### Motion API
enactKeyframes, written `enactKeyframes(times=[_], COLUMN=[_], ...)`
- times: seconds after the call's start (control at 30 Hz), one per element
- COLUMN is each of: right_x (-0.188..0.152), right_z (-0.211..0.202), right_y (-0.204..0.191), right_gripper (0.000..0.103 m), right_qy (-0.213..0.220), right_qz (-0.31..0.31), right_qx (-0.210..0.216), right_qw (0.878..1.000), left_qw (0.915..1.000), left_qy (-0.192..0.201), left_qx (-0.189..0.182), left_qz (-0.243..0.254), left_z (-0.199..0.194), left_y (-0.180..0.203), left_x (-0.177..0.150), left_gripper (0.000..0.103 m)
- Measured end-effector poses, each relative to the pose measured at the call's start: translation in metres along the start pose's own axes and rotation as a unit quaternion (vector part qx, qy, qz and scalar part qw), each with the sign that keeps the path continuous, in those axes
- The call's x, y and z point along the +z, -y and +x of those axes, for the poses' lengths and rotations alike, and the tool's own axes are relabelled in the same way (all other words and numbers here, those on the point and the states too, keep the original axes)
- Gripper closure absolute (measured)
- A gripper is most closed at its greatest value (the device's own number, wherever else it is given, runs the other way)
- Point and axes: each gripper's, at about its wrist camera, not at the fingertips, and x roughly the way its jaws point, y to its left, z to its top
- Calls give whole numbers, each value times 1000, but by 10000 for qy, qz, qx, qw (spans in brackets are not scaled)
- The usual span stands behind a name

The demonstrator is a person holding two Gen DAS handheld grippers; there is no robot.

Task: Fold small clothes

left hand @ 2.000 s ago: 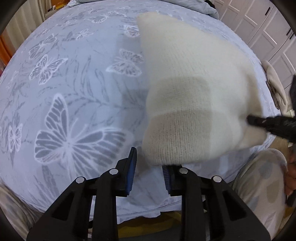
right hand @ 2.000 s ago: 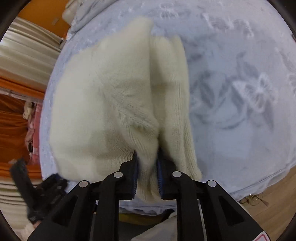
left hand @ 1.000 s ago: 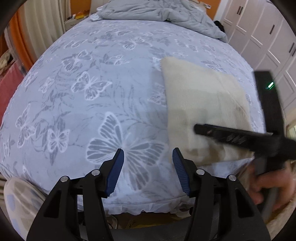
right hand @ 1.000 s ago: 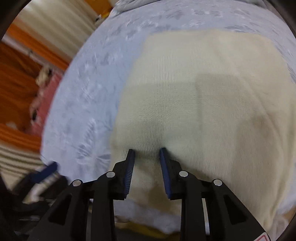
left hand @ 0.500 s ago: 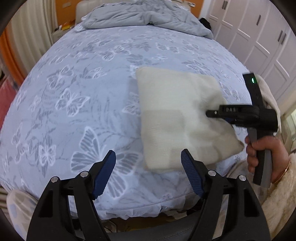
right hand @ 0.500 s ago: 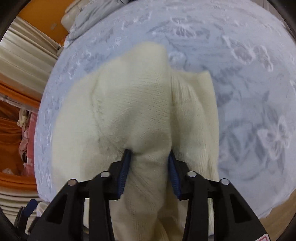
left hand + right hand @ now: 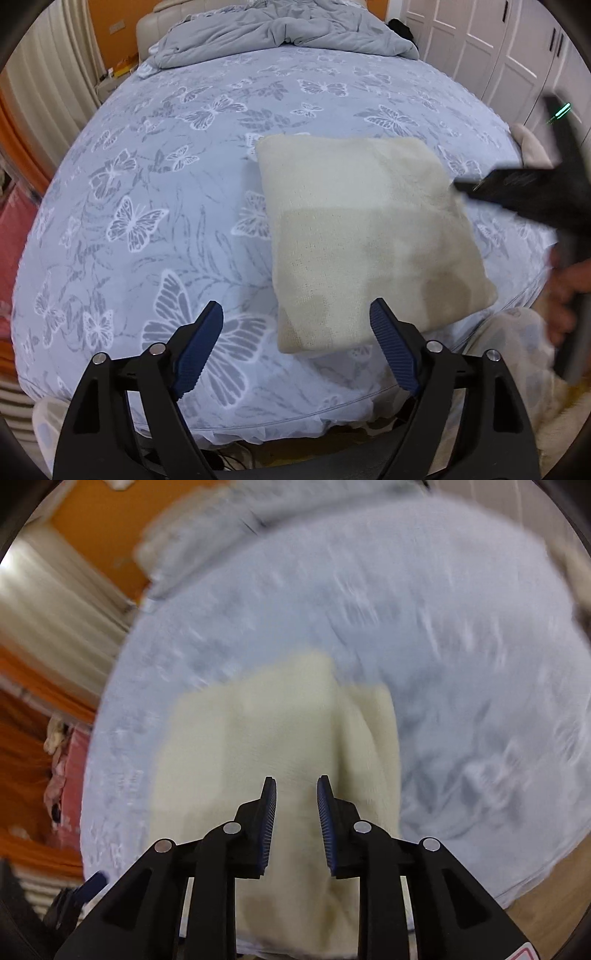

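A cream knitted garment point(image 7: 365, 236) lies folded into a rough square on the butterfly-print bed sheet point(image 7: 155, 192), near the bed's front right edge. My left gripper point(image 7: 297, 321) is wide open and empty, hovering just in front of the garment's near left corner. My right gripper point(image 7: 295, 794) is open, its jaws apart above the garment point(image 7: 258, 746), which lies flat below with one fold ridge to the right. In the left wrist view the right gripper point(image 7: 517, 184) shows blurred at the garment's right edge.
A crumpled grey duvet point(image 7: 280, 26) lies at the head of the bed. White wardrobe doors point(image 7: 498, 44) stand on the right. Another cream cloth point(image 7: 532, 147) lies at the bed's right edge. Orange curtains and a red item point(image 7: 62, 775) are on the left.
My right gripper has let go of the pinched garment and drawn back; the cloth now lies flat. My left gripper has opened wider and pulled back from the garment.
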Motion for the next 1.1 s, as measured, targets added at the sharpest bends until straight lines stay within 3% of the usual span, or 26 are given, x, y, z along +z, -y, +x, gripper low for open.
enactKeyframes(times=[0.1,0.17,0.2,0.23,0.33,0.37,0.4,0.43,0.5,0.63,0.77,0.8,0.83,0.97,1.0,1.07,1.1], right_x=[0,-22,-34,-37,-21,-17,-12,-14,-17,-19,-34,-37,-38,-24,-25,-37,-39], right_z=[9,58,82,84,68,51,31,22,6,22,55,64,65,28,31,69,75], right_y=[-19,-22,-20,-24,-32,-30,-23,-18,0,30,21,14,10,10,13,19,18], right_gripper=[81,84,87,87,85,81,69,46,29,29,31,62,83,85,84,74,73], right_qy=[-302,-989,-1135,-823,-987,-837,-588,-442,-186,-572,-1089,-1241,-1247,-648,-698,-1316,-1324], right_qz=[-423,-688,-854,-1059,-971,-761,-477,-306,-10,570,573,491,352,302,297,11,-54], right_qx=[-10,-503,-630,-709,-777,-531,-236,-149,-171,97,442,404,216,219,119,-255,-207], right_qw=[9986,9914,9879,9884,9873,9922,9968,9984,9997,9967,9914,9902,9913,9972,9970,9910,9910], left_qw=[9999,9999,9999,9999,9998,9998,9999,9998,9977,9892,9830,9837,9849,9901,9908,9900,9887], left_qy=[-118,-135,-120,-109,-118,-130,-132,-128,-170,-396,-532,-542,-543,-299,-231,-265,-391], left_qx=[-7,12,13,38,125,145,100,-32,-359,-646,-687,-633,-603,-513,-497,-508,-529], left_qz=[6,-14,1,24,106,71,-12,-165,-548,-1252,-1619,-1595,-1530,-1275,-1235,-1289,-1349], left_z=[6,6,5,5,4,4,3,3,5,24,36,37,37,27,26,36,44], left_y=[3,4,5,6,6,3,0,-6,-18,-35,-41,-39,-37,-34,-34,-34,-33], left_x=[-1,-2,-3,-3,-4,-5,-4,-4,-1,10,18,20,22,29,32,36,38], left_gripper=[23,23,23,23,21,17,15,13,11,10,10,10,10,10,10,9,9])
